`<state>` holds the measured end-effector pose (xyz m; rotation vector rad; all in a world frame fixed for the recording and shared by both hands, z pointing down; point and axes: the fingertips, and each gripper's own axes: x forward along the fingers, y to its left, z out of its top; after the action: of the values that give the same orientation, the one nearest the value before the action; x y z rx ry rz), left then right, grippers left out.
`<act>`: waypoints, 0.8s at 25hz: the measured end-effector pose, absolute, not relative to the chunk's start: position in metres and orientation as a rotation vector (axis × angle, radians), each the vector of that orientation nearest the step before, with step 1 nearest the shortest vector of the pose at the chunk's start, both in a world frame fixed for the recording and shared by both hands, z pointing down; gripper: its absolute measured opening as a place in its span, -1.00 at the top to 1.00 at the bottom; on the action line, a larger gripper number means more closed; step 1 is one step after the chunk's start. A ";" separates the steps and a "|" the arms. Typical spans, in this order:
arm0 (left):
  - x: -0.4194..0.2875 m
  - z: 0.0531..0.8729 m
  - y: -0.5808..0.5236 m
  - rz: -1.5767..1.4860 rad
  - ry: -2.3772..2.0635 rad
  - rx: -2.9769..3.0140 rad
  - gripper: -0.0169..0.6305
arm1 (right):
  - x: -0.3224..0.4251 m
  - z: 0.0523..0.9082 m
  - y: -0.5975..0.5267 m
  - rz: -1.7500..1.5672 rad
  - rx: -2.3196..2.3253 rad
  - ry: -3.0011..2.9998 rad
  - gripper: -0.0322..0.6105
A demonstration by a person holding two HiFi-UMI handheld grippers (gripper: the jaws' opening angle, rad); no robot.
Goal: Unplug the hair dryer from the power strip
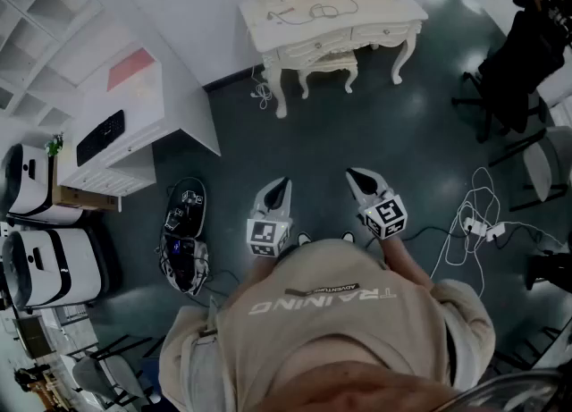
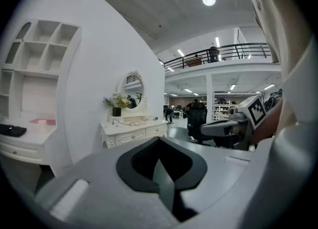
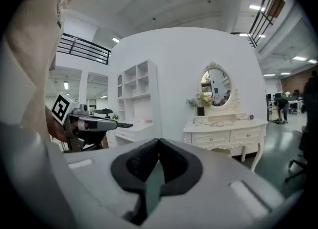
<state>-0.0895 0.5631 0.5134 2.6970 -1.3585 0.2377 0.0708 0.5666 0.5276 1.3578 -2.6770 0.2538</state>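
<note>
We hold both grippers out in front of our chest. The jaws of the left gripper (image 1: pixel 285 184) are pressed together with nothing between them, and so are those of the right gripper (image 1: pixel 352 172). A white power strip (image 1: pixel 474 222) with looping white cables lies on the dark floor (image 1: pixel 313 133) to our right, near a black office chair (image 1: pixel 509 71). Ahead stands a white carved dressing table (image 1: pixel 322 44) with a thin cable (image 1: pixel 313 12) lying on its top. We cannot pick out the hair dryer.

The left gripper (image 1: pixel 282 185) and right gripper (image 1: pixel 356 175) are held side by side just ahead of the chest, a little apart, pointing far and slightly down. Each has its jaws together, empty. The arms seem bent, mostly hidden.
</note>
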 end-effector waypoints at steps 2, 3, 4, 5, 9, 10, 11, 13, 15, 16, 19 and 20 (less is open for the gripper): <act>-0.094 0.511 0.557 0.224 -1.359 2.721 0.93 | 0.067 0.526 0.559 0.255 1.382 -2.665 0.89; -0.097 0.511 0.553 0.222 -1.354 2.728 0.93 | 0.064 0.526 0.556 0.255 1.391 -2.661 0.89; -0.101 0.513 0.550 0.224 -1.345 2.731 0.93 | 0.060 0.526 0.552 0.254 1.397 -2.659 0.89; -0.105 0.515 0.546 0.230 -1.334 2.732 0.93 | 0.055 0.527 0.550 0.255 1.399 -2.658 0.89; -0.116 0.529 0.535 0.244 -1.295 2.718 0.93 | 0.042 0.535 0.547 0.268 1.392 -2.633 0.89; -0.119 0.533 0.531 0.245 -1.289 2.713 0.93 | 0.040 0.537 0.545 0.268 1.389 -2.625 0.89; -0.121 0.534 0.526 0.242 -1.285 2.711 0.93 | 0.038 0.539 0.542 0.266 1.385 -2.616 0.89; -0.124 0.535 0.515 0.230 -1.283 2.707 0.93 | 0.033 0.542 0.533 0.272 1.376 -2.612 0.89; -0.126 0.540 0.506 0.232 -1.286 2.689 0.93 | 0.030 0.542 0.524 0.268 1.361 -2.627 0.89; -0.127 0.544 0.501 0.237 -1.290 2.676 0.93 | 0.030 0.542 0.518 0.260 1.348 -2.628 0.89; -0.123 0.552 0.482 0.261 -1.303 2.642 0.93 | 0.037 0.548 0.492 0.277 1.338 -2.622 0.89; -0.119 0.552 0.473 0.269 -1.306 2.635 0.93 | 0.041 0.550 0.481 0.296 1.341 -2.631 0.89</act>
<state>-0.1191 0.4728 0.5522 2.6351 -1.3061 0.2689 0.0415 0.4808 0.5502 1.3405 -2.6306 0.2964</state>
